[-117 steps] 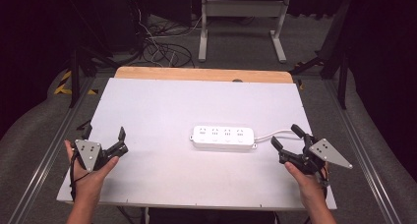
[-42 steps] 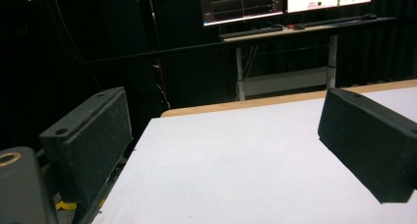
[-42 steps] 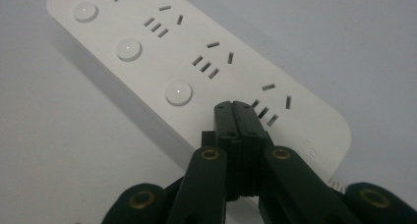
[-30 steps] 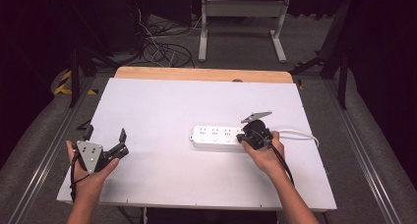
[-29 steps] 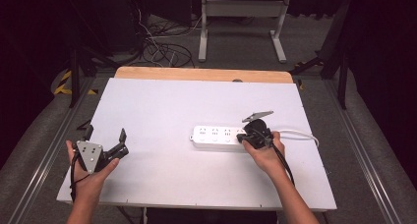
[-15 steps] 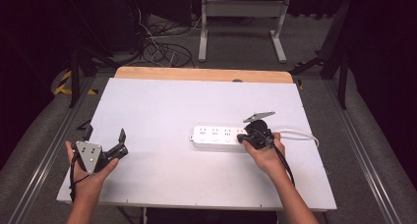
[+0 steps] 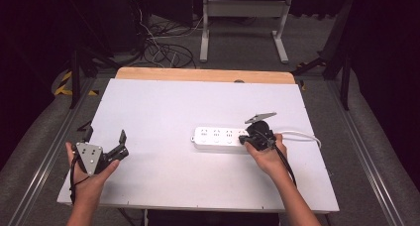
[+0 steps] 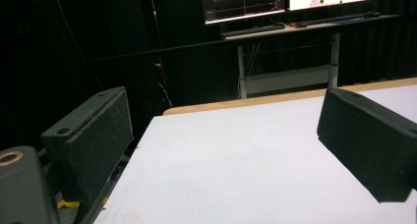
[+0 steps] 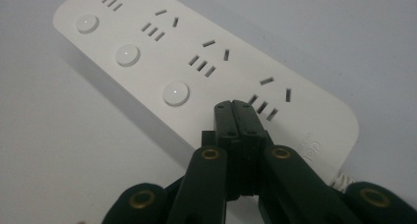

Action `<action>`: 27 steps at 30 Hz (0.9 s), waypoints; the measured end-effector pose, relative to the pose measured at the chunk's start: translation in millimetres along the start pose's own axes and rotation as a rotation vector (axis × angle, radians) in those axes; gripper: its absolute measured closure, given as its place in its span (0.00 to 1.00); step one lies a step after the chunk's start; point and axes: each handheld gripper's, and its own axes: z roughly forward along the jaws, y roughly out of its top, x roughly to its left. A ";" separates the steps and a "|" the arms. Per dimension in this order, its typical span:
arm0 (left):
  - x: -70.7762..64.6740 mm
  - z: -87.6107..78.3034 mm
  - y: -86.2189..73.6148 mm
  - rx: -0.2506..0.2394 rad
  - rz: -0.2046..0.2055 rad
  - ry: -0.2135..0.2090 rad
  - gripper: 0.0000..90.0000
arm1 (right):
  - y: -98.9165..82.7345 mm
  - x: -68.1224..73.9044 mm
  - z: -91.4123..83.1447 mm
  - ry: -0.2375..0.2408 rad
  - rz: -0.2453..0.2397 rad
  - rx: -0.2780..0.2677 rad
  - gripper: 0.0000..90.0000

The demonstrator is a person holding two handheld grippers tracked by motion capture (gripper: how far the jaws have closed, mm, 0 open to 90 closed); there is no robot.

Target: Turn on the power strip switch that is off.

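While our left gripper (image 7: 105,145) waits released at eight o'clock, our right gripper (image 9: 233,106), jaws clenched empty, presses the power strip's (image 9: 147,47) three o'clock end

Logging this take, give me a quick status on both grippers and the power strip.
Left gripper open, idle at table's near-left edge. Right gripper shut, tips on power strip at cord-end switch. Nothing in the way.

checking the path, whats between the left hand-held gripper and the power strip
Nothing: in the high view, bare white table separates the left hand-held gripper from the power strip.
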 end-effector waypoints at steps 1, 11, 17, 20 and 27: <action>-0.2 0.2 0.0 -0.003 -0.002 0.000 0.08 | 0.0 0.0 0.0 0.000 0.000 0.000 1.00; -0.4 0.2 0.1 -0.001 0.001 -0.001 0.08 | -0.9 -0.2 -0.1 0.003 0.003 -0.008 1.00; -0.2 0.3 0.3 -0.003 -0.001 -0.002 0.08 | -4.1 -0.6 -0.5 0.007 0.009 -0.028 1.00; -0.6 0.2 0.4 -0.002 0.000 -0.002 0.08 | -3.6 -0.1 -0.5 0.004 0.002 -0.025 1.00; 0.0 0.7 0.4 0.000 -0.008 0.000 0.08 | -2.8 0.8 -1.8 0.006 -0.015 -0.030 1.00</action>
